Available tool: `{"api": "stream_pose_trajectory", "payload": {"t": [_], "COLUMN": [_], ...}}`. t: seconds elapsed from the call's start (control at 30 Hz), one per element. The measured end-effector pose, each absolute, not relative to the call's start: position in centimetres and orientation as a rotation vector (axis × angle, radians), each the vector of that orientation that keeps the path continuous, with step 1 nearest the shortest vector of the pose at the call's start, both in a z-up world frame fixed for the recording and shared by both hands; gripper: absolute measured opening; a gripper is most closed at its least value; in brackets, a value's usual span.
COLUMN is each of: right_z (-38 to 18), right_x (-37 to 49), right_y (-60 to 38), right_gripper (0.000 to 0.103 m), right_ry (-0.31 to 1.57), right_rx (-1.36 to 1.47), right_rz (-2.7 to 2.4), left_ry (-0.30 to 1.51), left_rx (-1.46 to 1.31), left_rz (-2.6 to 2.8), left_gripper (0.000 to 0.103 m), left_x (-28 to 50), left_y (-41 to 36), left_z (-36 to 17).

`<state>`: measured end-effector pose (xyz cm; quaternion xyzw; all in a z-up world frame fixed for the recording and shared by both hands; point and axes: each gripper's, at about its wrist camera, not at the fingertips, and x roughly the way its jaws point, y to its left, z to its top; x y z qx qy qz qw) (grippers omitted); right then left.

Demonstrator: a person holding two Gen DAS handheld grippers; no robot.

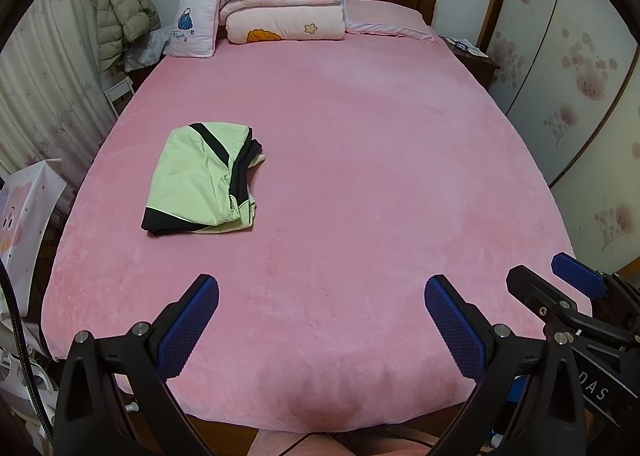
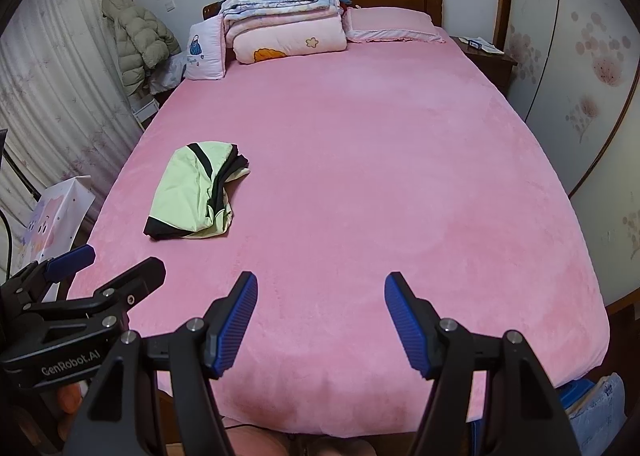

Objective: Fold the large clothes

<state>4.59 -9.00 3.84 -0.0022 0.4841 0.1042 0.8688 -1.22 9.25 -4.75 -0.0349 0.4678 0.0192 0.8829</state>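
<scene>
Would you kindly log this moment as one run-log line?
left gripper: open, empty | right gripper: open, empty | green garment: folded, on bed, left side | contact: none

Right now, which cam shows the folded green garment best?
Left wrist: the folded green garment looks larger there, black trim clear. Right wrist shows the same garment whole but smaller, further left.
</scene>
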Motion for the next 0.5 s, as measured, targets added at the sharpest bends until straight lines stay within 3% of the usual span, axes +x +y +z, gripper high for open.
{"api": "stream_pose_trajectory", "payload": {"t": [0.5], "right_z": [3.88], "right_x": [4.65], "right_y": [-9.17], "right_gripper": [0.066], "right_ry": [1.013], "right_rx": [-0.002], "right_rz": [0.221], "left_ry": [0.988], "left_rx": [-0.064], "left_rz": [0.041], "left_gripper": [0.102], "left_x": [-0.88], "left_y": [9.32], "left_z": [-5.12]}}
